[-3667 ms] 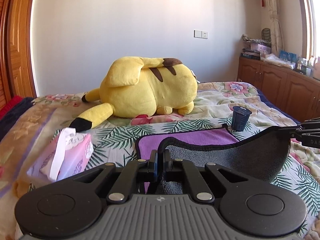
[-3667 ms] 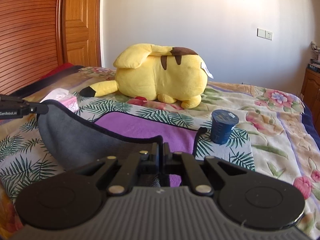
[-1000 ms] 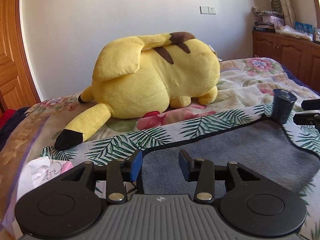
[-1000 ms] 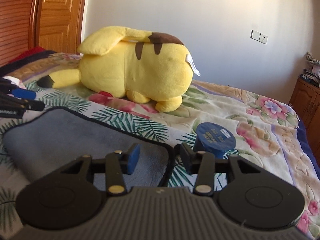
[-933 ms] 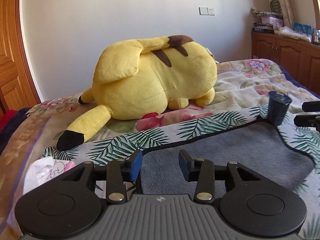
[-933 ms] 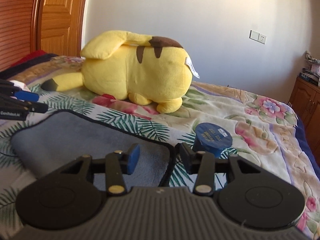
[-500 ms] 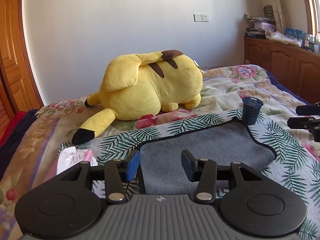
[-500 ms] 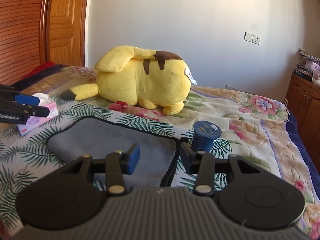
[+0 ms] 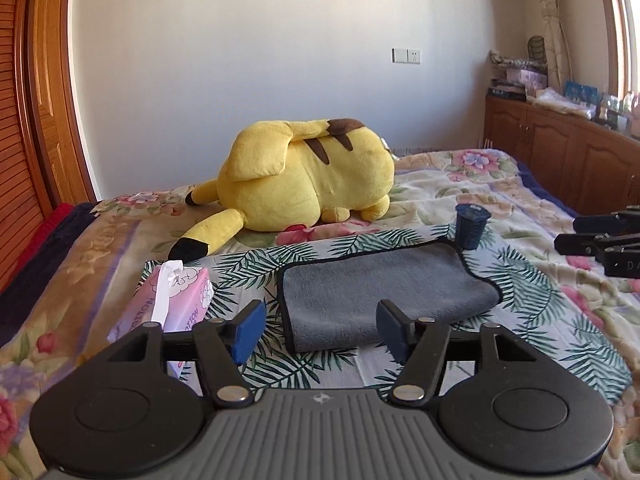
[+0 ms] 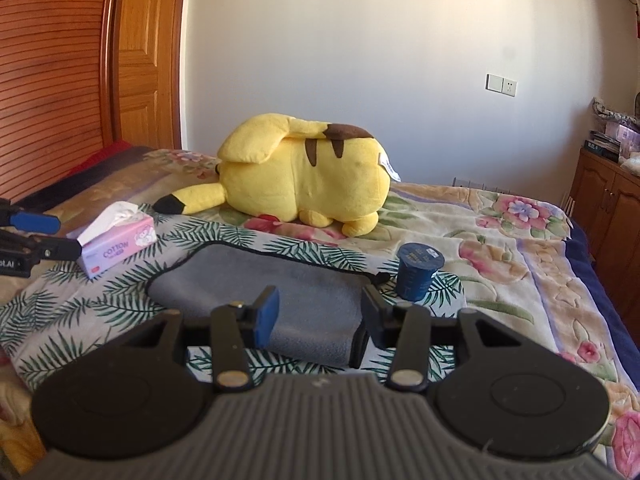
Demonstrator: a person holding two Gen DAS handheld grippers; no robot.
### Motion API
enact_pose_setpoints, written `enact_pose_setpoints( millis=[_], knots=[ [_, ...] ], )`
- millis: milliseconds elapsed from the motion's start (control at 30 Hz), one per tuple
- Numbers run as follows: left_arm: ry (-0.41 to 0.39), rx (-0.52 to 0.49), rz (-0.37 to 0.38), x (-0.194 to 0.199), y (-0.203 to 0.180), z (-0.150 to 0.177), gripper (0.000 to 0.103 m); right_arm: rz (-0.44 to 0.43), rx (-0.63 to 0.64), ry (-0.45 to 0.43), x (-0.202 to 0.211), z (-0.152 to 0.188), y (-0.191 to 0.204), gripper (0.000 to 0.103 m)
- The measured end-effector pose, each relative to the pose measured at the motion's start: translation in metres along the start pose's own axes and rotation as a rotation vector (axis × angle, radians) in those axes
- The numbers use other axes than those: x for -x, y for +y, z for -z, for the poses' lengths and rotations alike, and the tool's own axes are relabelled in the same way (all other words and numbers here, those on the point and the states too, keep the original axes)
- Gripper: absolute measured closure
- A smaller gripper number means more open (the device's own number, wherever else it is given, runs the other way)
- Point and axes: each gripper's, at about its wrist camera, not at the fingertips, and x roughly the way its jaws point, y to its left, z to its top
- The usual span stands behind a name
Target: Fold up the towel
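towel [image 9: 384, 292] now lies folded, grey side up, on the bed [image 9: 500, 196] beside the blue cup [image 9: 472, 226]. we have let go and backed off: left gripper [image 9: 320, 330] and right gripper [image 10: 320, 314] both gape empty, so this fold looks done.

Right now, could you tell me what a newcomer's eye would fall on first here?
The big yellow plush lying on the floral bed by the far wall. In front of it lies the folded grey towel, between a pink tissue pack and a dark blue cup.
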Motion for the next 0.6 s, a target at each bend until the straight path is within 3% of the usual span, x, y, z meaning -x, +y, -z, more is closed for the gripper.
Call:
enact_pose_setpoints(
  millis=[133, 367, 600],
  knots=[
    [-0.015, 0.005, 0.014, 0.016, -0.007, 0.002, 0.053, -0.003, -0.012, 0.002, 0.013, 0.003, 0.003, 0.053],
    [-0.017, 0.001, 0.000, 0.037, -0.018, 0.007, 0.044, -0.003, -0.049, 0.008, 0.038, 0.013, 0.009, 0.037],
    [-0.039, -0.018, -0.009, 0.066, -0.030, 0.007, 0.036, 0.018, -0.061, 0.005, 0.062, 0.020, 0.015, 0.031]
  ],
)
